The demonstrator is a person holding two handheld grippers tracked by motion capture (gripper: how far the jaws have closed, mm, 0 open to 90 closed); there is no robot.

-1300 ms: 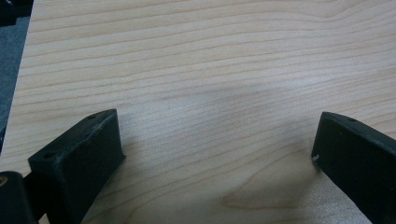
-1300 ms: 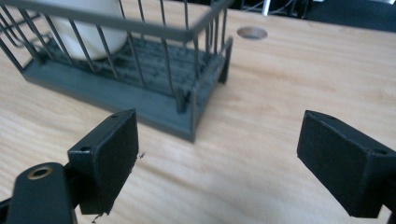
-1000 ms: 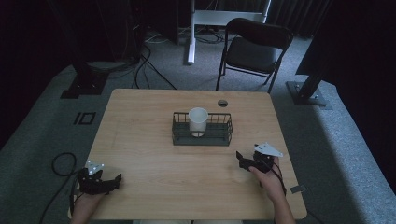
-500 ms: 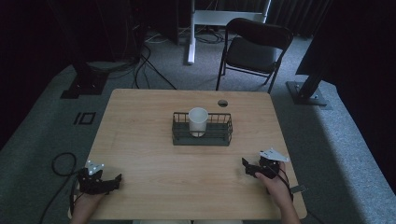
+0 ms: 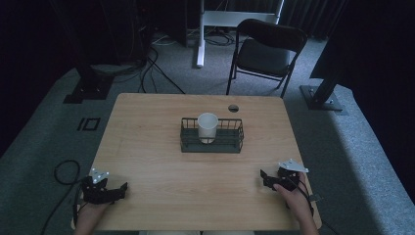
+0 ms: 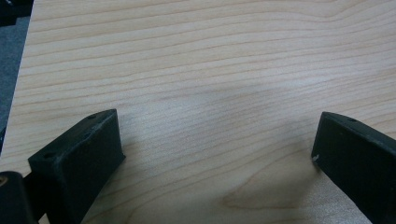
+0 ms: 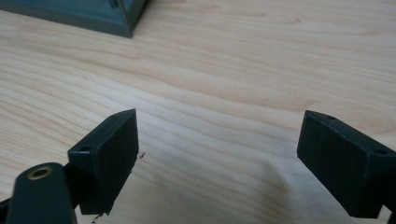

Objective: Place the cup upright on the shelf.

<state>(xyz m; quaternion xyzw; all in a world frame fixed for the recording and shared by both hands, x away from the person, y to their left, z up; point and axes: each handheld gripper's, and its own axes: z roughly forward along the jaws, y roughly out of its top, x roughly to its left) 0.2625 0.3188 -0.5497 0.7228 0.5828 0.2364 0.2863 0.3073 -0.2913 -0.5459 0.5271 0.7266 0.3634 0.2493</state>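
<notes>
A white cup (image 5: 207, 127) stands upright inside a black wire basket (image 5: 234, 142) at the middle of the wooden table (image 5: 161, 161). My left gripper (image 5: 119, 190) rests low at the table's near left corner, open, with bare wood between its jaws (image 6: 215, 154). My right gripper (image 5: 264, 177) sits at the near right, also open over bare wood (image 7: 217, 154). The basket's dark base corner (image 7: 116, 18) shows at the top left of the right gripper view.
A small round hole (image 5: 233, 107) is in the tabletop behind the basket. A black folding chair (image 5: 266, 51) stands on the floor beyond the table. Cables (image 5: 61, 171) trail on the carpet at the left. Dark stand bases (image 5: 323, 98) sit on the floor right and left.
My right gripper has drawn back toward the near edge and slightly right. The left gripper has stayed in place.
</notes>
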